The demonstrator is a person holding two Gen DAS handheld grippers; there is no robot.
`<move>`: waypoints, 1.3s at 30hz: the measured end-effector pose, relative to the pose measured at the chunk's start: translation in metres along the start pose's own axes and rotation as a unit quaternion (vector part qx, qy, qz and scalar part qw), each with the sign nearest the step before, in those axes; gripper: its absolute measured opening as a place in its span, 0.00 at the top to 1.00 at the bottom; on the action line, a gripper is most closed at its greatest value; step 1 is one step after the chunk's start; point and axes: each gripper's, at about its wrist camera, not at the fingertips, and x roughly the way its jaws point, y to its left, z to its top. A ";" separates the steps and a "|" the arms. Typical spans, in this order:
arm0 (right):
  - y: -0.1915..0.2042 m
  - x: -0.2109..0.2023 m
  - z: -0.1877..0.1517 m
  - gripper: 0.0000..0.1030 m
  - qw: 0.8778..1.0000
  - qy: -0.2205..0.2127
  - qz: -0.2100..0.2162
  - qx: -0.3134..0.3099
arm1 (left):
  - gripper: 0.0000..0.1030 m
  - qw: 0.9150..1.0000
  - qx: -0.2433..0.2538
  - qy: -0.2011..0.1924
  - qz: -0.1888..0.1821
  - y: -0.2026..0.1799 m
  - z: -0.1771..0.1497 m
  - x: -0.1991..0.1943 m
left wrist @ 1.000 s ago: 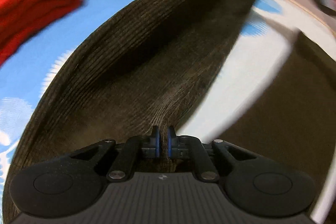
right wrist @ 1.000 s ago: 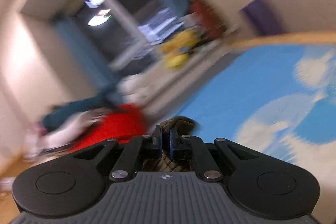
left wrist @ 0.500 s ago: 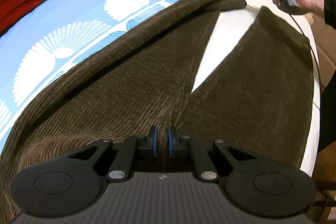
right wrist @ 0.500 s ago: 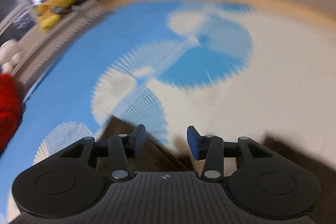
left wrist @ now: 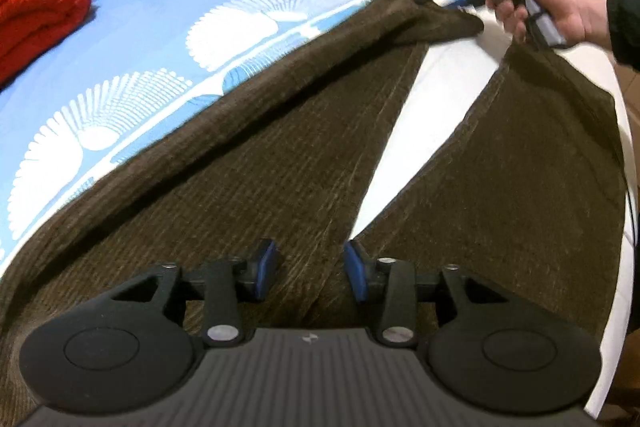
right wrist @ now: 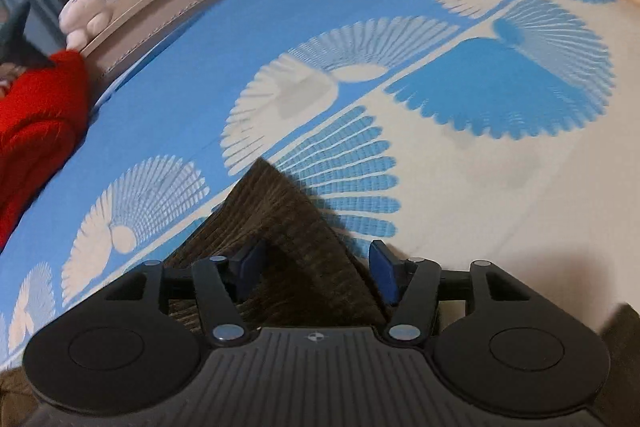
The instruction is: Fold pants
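Blue-white bedsheet [left wrist: 168,7] under brown pants [left wrist: 280,163]; left gripper [left wrist: 311,267] and right gripper [right wrist: 316,271] spread, just opening, gripping nothing.

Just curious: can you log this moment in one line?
pants: spread flat on bed | left gripper: open | right gripper: open, opening

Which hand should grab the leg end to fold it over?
Probably the right: the right gripper, jaws just opened, sits over the hem of the brown corduroy pants. The left gripper, also opening, sits at the crotch end.
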 end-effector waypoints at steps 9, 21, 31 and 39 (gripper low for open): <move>0.038 -0.072 0.056 1.00 0.975 -0.221 0.029 -0.012 | 0.96 0.999 0.035 -0.016 -0.017 0.008 0.004 -0.012; -0.010 -0.012 0.014 0.72 0.988 -0.011 -0.074 0.133 | 0.78 0.996 -0.055 -0.044 -0.046 0.057 0.000 -0.046; 0.006 0.000 0.004 0.90 0.987 -0.021 -0.100 0.120 | 0.77 0.952 -0.241 -0.089 0.167 0.134 -0.021 -0.105; -0.013 -0.069 0.004 0.91 0.954 -0.048 -0.238 0.178 | 0.77 0.928 -0.304 -0.088 0.196 0.170 -0.045 -0.148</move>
